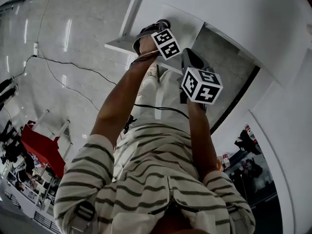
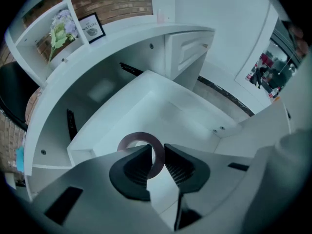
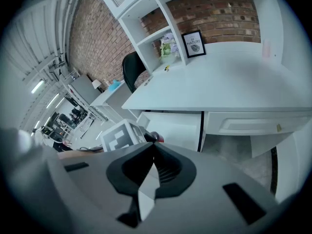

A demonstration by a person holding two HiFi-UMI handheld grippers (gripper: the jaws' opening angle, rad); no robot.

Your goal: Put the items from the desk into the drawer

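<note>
1. The open drawer (image 2: 170, 112) is the landmark; it stands pulled out from under the desk (image 3: 234, 82), and its white floor looks bare.
2. The left gripper (image 2: 157, 152) points steeply down into the drawer. Its jaws grasp a dark ring (image 2: 140, 135), perhaps a roll of tape, pinching one side of the band between the pads.
3. The ring shows against the drawer floor, inside the walls and toward one corner. Whether it touches the floor cannot be told.
4. A ring has no long axis. It is held on edge, with its hole turned toward the gripper's camera, so once let go it would likely tip over flat.
5. The relation that counts is that the drawer floor lies straight ahead of the left fingers, along the line they point. My judgement is that the coming move is a short lowering, then spreading the jaws.
6. The right gripper (image 3: 152, 150) is clenched on nothing and hangs outside the drawer, in front of the desk. The left hand is plainly the nearer one.
</note>
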